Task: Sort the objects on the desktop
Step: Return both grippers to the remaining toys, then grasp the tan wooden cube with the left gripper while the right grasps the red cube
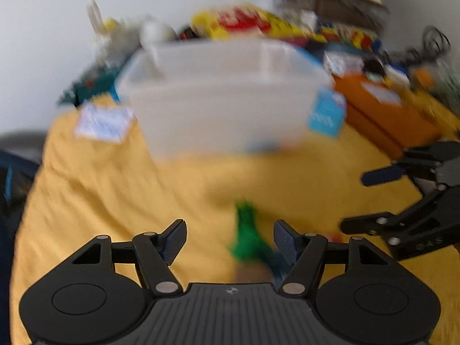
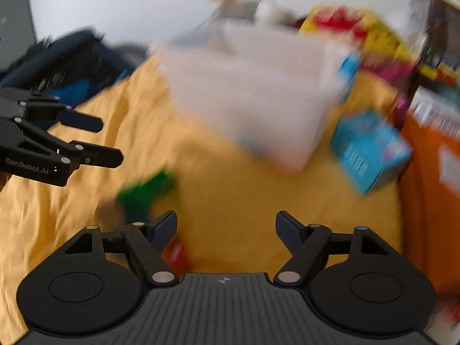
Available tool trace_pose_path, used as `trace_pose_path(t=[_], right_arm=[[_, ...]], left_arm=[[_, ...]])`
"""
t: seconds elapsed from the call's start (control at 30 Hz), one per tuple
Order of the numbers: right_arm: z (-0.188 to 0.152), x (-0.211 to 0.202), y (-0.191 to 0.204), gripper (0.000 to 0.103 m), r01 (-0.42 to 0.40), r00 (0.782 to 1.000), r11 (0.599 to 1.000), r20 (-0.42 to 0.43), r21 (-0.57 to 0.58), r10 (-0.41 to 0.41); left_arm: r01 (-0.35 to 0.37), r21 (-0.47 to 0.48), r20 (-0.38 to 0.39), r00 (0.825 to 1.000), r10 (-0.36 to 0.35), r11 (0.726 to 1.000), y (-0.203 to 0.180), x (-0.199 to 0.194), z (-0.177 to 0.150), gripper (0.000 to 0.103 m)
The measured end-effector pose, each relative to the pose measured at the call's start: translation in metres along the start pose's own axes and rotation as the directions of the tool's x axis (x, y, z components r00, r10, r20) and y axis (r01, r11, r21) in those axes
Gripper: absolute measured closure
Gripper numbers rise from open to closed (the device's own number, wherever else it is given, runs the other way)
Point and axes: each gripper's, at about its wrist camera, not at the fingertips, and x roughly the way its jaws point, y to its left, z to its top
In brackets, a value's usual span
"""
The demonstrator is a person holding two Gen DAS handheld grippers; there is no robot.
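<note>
Both my views are smeared with motion blur, so fine detail is lost. My left gripper (image 1: 230,240) has its jaws spread wide with nothing between the pads, and a green toy (image 1: 248,237) lies on the yellow cloth (image 1: 100,189) just beyond them, nearer the right finger (image 1: 284,241); I cannot tell what the toy is. My right gripper (image 2: 226,230) is also wide open and holds nothing. From that view the green toy (image 2: 145,194) sits to the near left, just past my left finger (image 2: 162,230), and a small red thing (image 2: 178,254) shows on the cloth close under that finger. Farther off in the middle stands a translucent white bin (image 1: 221,95), with a blue box (image 2: 369,151) leaning beside its right end. An orange box (image 1: 385,112) lies at the far right, and a heap of coloured packages (image 1: 247,20) is piled behind the bin against the white wall.
</note>
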Motion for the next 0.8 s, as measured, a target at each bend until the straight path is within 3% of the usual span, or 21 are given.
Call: trace_pose_path(t=[0.17, 0.33, 0.47, 0.5, 0.8], right_arm=[[-0.013, 0.012, 0.018, 0.042, -0.015, 1.0, 1.0, -0.025, -0.017, 0.015], [-0.013, 0.02, 0.026, 0.051, -0.012, 0.999, 0.998, -0.042, -0.059, 0.01], [-0.015, 0.026, 0.026, 0.077, -0.033, 0.997, 0.998, -0.071, -0.056, 0.029], [-0.016, 0.026, 0.026, 0.078, -0.041, 0.997, 0.998, -0.075, -0.052, 0.037], [-0.014, -0.002, 0.016, 0.081, -0.035, 0.999, 0.999, -0.015, 0.025, 0.036]], left_arm=[[-0.004, 0.001, -0.038, 0.999, 0.005, 1.0, -0.006, 0.013, -0.024, 0.033], [0.019, -0.059, -0.06, 0.998, -0.022, 0.998, 0.002, 0.024, -0.03, 0.049], [0.04, -0.027, -0.064, 0.997, -0.042, 0.999, -0.006, 0.027, -0.031, 0.067], [0.049, -0.031, -0.065, 0.997, -0.051, 0.998, -0.007, 0.028, -0.031, 0.071], [0.046, -0.083, -0.009, 0.999, -0.047, 0.996, 0.008, 0.004, -0.025, 0.071]])
